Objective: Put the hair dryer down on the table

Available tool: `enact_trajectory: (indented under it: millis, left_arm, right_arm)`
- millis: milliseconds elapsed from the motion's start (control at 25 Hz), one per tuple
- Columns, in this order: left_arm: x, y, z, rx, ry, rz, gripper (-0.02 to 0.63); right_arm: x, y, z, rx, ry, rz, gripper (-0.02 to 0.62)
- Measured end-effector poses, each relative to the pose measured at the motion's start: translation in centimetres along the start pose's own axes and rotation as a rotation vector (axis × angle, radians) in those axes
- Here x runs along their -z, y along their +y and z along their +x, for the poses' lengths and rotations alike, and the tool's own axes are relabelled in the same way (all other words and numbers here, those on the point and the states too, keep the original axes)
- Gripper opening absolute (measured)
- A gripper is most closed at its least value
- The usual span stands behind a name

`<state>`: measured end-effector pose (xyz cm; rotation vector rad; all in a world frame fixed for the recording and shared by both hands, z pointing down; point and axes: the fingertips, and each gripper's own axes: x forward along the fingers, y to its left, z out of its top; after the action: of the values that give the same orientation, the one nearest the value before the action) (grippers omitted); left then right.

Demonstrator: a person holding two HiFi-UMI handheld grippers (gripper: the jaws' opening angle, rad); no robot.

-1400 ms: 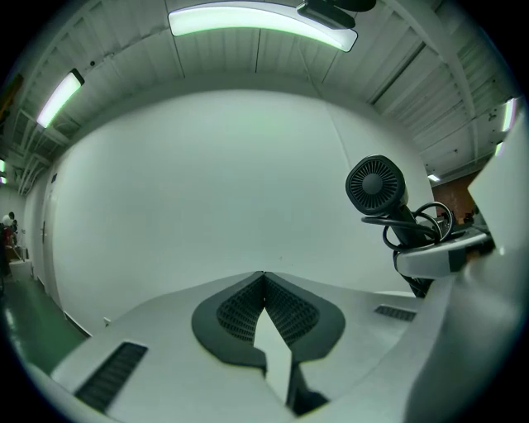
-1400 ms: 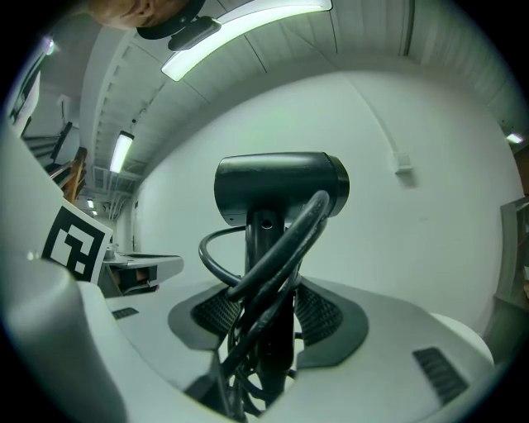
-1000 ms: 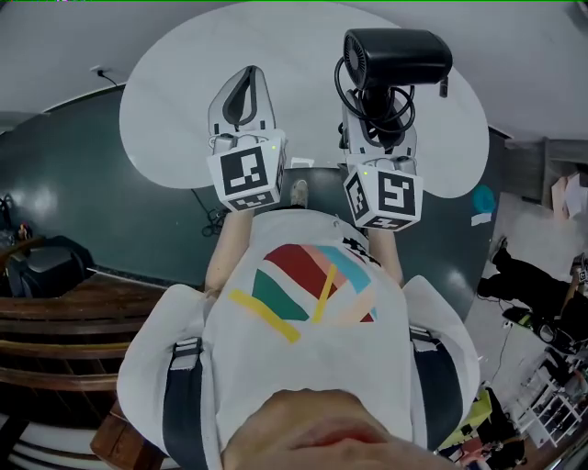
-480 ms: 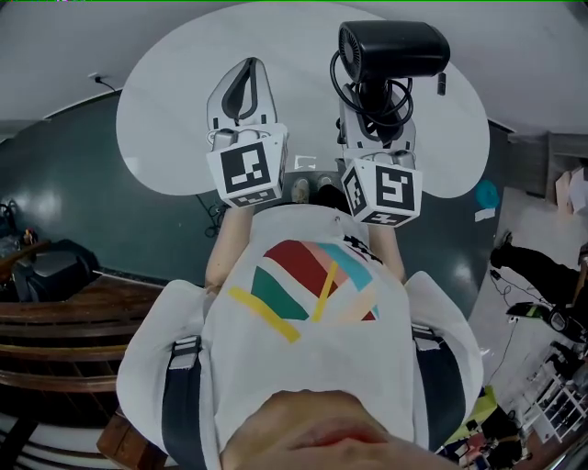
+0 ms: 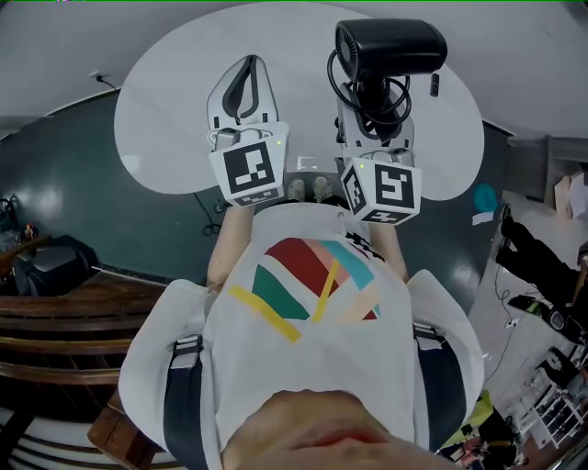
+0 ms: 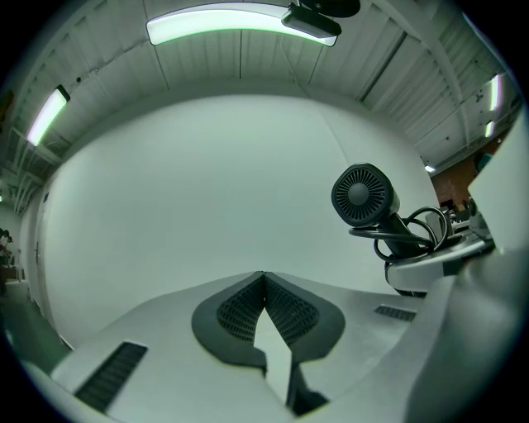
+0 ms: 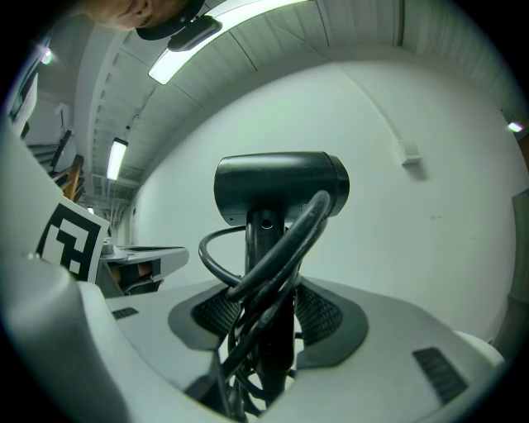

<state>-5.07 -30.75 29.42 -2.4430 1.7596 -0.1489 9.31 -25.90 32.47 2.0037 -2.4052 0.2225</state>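
With right gripper (image 7: 266,318) clamped on hair dryer (image 5: 390,46) handle and cord (image 7: 285,244) — left gripper (image 6: 264,279) closed, empty — lower gently onto table (image 5: 175,101), lay sideways, only then release.

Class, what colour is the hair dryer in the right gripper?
The hair dryer is black; best in the right gripper view.

I read this as a lab or workshop hall rather than a home. A big white round table (image 5: 165,119) stands at 12 o'clock on a glossy, dark painted floor (image 5: 101,202). Long strip lights (image 6: 231,23) run under a ribbed panel ceiling (image 6: 207,62). Dark wooden furniture (image 5: 55,321) sits at 8 o'clock, and cluttered racks (image 5: 551,395) with loose gear crowd the 4 o'clock corner.
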Motion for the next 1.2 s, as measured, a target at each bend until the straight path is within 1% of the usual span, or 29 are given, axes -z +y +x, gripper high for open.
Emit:
enact_trajectory:
  millis: [200, 360, 600, 880, 1200]
  left_arm:
    - [0.0, 0.0, 0.2, -0.008, 0.001, 0.009, 0.015]
    - [0.8, 0.6, 0.7, -0.015, 0.016, 0.003, 0.015]
    - [1.2, 0.3, 0.9, -0.036, 0.031, -0.012, 0.015]
    - [2.4, 2.1, 0.5, -0.076, 0.058, -0.028, 0.015]
    - [3.0, 3.0, 0.6, -0.108, 0.071, -0.023, 0.015]
  right_arm:
    - [0.0, -0.5, 0.9, -0.006, 0.001, 0.004, 0.21]
    - [0.5, -0.6, 2.4, -0.012, 0.018, 0.009, 0.21]
    - [2.1, -1.1, 3.5, -0.038, 0.077, 0.002, 0.21]
    - [5.6, -0.2, 5.3, -0.061, 0.178, -0.014, 0.212]
    - [11.7, -0.7, 6.8, -0.051, 0.327, -0.013, 0.21]
